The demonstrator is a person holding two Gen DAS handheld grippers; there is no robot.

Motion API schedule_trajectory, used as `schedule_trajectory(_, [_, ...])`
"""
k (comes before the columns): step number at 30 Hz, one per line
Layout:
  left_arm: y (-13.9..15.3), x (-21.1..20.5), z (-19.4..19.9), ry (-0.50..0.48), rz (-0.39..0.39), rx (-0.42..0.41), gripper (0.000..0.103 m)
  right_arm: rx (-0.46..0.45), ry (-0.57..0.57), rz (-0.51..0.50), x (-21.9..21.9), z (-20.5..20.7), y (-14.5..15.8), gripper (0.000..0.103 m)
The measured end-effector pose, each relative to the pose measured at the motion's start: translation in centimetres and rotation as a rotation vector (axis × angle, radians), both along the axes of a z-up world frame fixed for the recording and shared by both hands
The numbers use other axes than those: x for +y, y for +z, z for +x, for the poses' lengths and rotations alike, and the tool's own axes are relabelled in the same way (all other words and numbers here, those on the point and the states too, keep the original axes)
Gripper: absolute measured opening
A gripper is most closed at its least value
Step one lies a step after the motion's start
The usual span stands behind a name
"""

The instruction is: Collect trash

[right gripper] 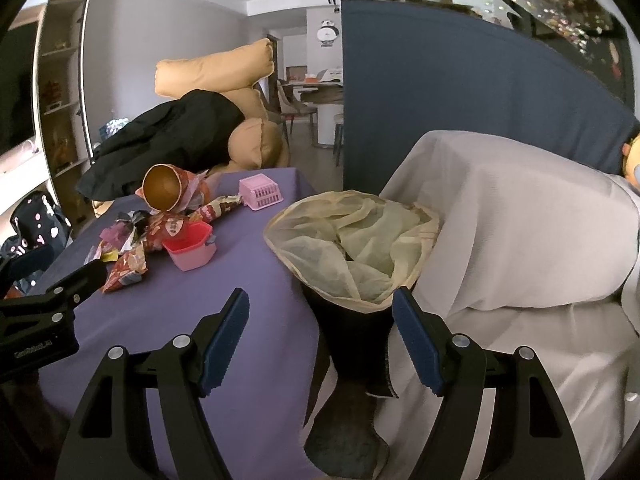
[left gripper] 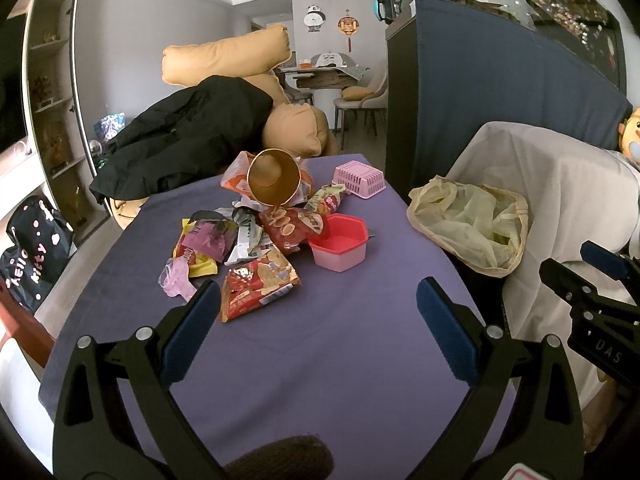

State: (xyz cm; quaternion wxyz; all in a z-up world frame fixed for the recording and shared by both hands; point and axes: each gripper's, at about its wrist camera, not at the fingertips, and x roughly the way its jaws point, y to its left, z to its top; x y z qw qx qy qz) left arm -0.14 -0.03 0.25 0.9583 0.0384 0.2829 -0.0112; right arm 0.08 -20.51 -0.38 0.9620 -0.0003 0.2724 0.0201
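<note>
Both my tools hang released over the worktop [left gripper: 320, 340].
Left tool [left gripper: 320, 312] faces wrappers [left gripper: 256, 240] at centre frame; right tool [right gripper: 320, 324] faces the bag [right gripper: 352, 248].

The left gripper [left gripper: 320, 304] is a black frame of slotted, triangular arms joined by round silver screws, its two fingers faced with dark blue ribbed pads [left gripper: 448, 332]. The right gripper [right gripper: 320, 328] matches it, its blue pads [right gripper: 226, 340] saw-toothed along the edge. White lettering marks each gripper's black housing.
</note>
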Motion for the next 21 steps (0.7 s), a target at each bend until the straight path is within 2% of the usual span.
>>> schedule_trajectory(21, [0.1,1.1,-0.2,0.014,0.021,0.005,0.094,0.007,0.013,-0.004,0.5,0.1,-0.2,0.07])
